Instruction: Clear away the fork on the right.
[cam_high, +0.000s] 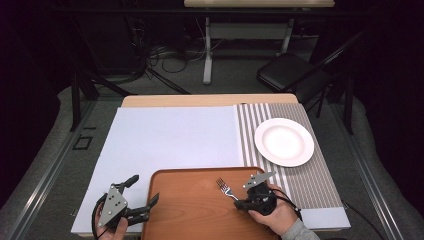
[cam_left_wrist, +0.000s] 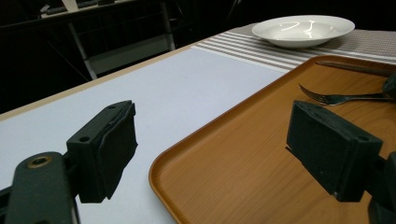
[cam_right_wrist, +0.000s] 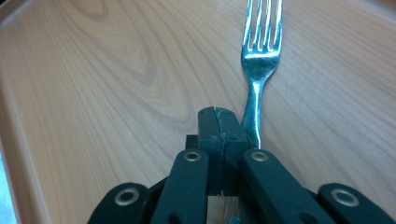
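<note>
Straddling tray (cam_high: 200, 220) left rim, left hand-held gripper (cam_high: 142, 192) wide; right hand-held gripper (cam_high: 239, 202) shut, fork (cam_high: 226, 188) alongside.

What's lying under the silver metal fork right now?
The silver metal fork lies on the brown wooden tray, tines and neck on bare wood grain. Its handle end runs beneath the right tongs, so what lies under that stretch is covered.
</note>
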